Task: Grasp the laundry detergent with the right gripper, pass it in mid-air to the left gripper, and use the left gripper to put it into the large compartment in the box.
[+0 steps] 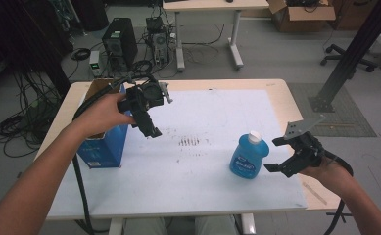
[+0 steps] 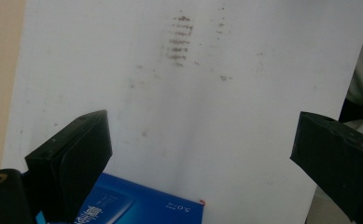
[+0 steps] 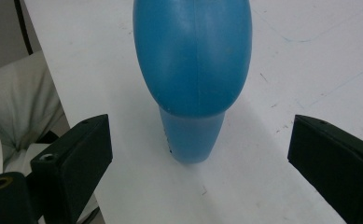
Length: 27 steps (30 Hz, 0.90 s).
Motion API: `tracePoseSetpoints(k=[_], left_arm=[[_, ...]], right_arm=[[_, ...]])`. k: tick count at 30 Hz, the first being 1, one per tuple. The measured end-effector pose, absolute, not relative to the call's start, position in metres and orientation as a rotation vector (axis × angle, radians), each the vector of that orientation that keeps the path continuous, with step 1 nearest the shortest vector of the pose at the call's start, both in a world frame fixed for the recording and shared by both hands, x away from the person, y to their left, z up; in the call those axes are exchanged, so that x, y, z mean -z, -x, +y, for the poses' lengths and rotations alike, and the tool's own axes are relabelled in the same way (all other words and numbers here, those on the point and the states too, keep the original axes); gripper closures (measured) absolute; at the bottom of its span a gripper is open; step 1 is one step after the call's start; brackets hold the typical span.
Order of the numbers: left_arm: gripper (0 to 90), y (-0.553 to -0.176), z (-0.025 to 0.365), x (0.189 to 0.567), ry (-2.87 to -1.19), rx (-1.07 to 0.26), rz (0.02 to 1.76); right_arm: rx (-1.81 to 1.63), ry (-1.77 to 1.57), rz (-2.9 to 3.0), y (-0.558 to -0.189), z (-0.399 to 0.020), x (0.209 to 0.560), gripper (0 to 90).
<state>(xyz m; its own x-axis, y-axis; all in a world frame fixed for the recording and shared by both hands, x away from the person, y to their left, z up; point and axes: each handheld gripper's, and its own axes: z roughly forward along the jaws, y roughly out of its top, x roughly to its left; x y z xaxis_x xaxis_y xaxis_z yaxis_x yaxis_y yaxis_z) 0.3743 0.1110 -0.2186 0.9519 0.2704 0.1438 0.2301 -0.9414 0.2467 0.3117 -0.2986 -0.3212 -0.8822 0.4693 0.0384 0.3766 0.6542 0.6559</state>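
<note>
Grey floor, cable tangle at the left. Computer tower on the floor behind the desk, second white-legged table beyond it. Cardboard box far right, office chair base nearby, black metal post on a floor plate.

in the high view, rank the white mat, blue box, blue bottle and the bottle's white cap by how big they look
1. white mat
2. blue box
3. blue bottle
4. white cap
</note>
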Motion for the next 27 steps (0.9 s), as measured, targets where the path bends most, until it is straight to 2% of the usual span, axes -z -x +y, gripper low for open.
tracePoseSetpoints(k=[27], left_arm=[[5.4, -0.376, 0.109, 0.221, -2.874, -0.253, 0.376]], right_arm=[[-1.309, -0.684, 2.566, -0.304, -0.313, 0.357, 6.4]])
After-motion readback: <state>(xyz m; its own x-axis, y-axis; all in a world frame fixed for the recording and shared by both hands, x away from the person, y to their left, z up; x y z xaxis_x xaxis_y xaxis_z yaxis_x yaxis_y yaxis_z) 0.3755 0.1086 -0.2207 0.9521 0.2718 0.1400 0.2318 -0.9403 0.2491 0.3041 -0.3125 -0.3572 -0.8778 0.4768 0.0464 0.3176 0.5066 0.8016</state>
